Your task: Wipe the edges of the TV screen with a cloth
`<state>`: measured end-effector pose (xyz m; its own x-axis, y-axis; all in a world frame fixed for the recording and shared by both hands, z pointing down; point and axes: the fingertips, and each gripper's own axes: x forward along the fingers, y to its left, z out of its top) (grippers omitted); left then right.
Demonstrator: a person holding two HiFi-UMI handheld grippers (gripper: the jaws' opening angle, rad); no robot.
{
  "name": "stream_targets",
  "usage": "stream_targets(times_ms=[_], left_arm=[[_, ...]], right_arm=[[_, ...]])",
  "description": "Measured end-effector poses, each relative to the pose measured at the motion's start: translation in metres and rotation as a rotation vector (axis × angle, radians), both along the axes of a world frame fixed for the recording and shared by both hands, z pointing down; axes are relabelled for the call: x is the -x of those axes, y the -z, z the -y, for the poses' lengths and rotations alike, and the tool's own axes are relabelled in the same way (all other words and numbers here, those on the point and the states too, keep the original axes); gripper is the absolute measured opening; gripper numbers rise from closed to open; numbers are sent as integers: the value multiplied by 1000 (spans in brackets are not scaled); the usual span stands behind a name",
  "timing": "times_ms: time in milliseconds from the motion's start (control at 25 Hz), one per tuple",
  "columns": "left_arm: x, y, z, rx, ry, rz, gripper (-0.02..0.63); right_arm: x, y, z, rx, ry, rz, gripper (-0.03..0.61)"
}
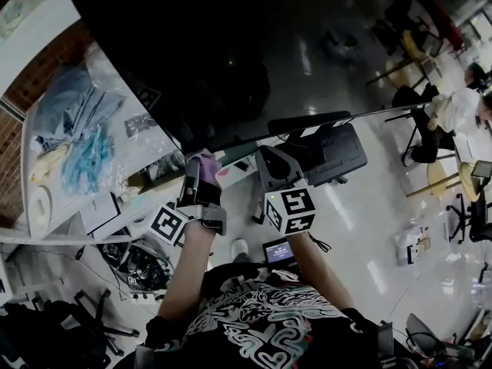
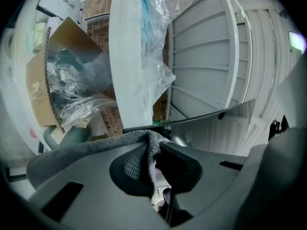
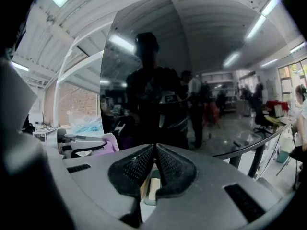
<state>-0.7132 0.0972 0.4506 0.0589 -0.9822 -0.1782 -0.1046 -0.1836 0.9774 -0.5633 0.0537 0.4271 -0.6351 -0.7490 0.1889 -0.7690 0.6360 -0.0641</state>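
The TV screen [image 1: 231,44] is a big dark panel that fills the top of the head view, and its lower edge slants down to the left. My left gripper [image 1: 201,160] is at that lower edge, shut on a cloth [image 1: 208,167] that looks purple here. In the left gripper view the cloth [image 2: 72,155] looks grey and drapes over the left gripper [image 2: 153,145], touching the thin dark TV edge [image 2: 201,119]. My right gripper [image 1: 270,160] is just to the right, under the same edge. Seen from the right gripper view, the right gripper [image 3: 154,147] is shut and empty, facing the glossy screen [image 3: 201,47].
A white table [image 1: 115,91] at the left holds plastic bags of blue fabric [image 1: 84,152]. A black box [image 1: 338,152] sits under the TV. A white upright panel [image 2: 127,56] and a cardboard box [image 2: 41,80] stand close by. Seated people and chairs [image 1: 461,110] are at the far right.
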Motion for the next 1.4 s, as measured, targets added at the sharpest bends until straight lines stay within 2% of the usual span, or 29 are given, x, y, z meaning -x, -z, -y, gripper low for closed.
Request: stream_targets(times_ms=[600, 1400], left_arm=[[-16, 0, 13, 13, -16, 2, 40], [-52, 3, 30, 28, -33, -15, 40]], right_arm=[[-21, -6, 18, 5, -52, -16, 35], [-43, -5, 30, 25, -37, -18, 35]])
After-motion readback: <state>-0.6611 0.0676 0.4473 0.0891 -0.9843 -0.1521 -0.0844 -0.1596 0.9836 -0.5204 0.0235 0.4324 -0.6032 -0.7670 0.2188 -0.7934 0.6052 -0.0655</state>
